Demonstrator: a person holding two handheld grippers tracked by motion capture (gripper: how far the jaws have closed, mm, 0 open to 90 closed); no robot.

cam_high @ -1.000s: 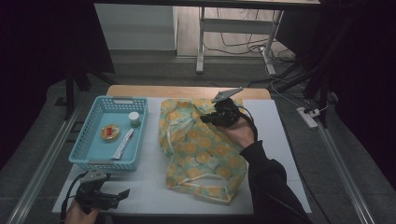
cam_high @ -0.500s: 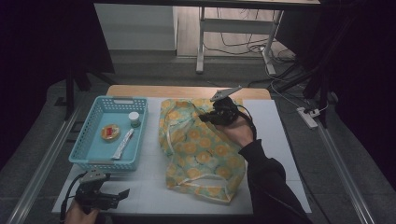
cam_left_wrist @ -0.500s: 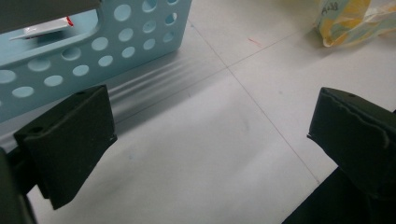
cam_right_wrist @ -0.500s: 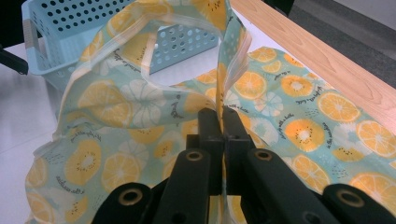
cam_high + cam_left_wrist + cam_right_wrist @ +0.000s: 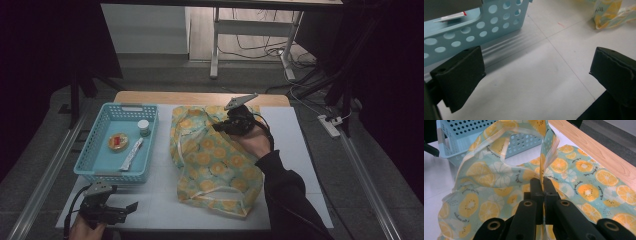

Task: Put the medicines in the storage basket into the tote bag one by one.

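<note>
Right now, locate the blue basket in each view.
High view: blue basket left of the fruit-print bag.
Left gripper view: its holed wall upper left.
Right gripper view: upper left, behind the bag's raised edge.
Shared landmark: the fruit-print bag.

The right gripper (image 5: 222, 127) is showing as a black body with a grey three-cornered plate on top; in the right gripper view (image 5: 543, 185) its black link arms are carrying round rivet holes, and its two flat black jaws are ending square. The right arm is wearing a long black sleeve (image 5: 287, 197). The left gripper (image 5: 131, 206) is black too, with a grey plate and a black cable trailing behind. Its pads (image 5: 460, 75) are looking broad, matte and slightly worn at the edges.
</note>
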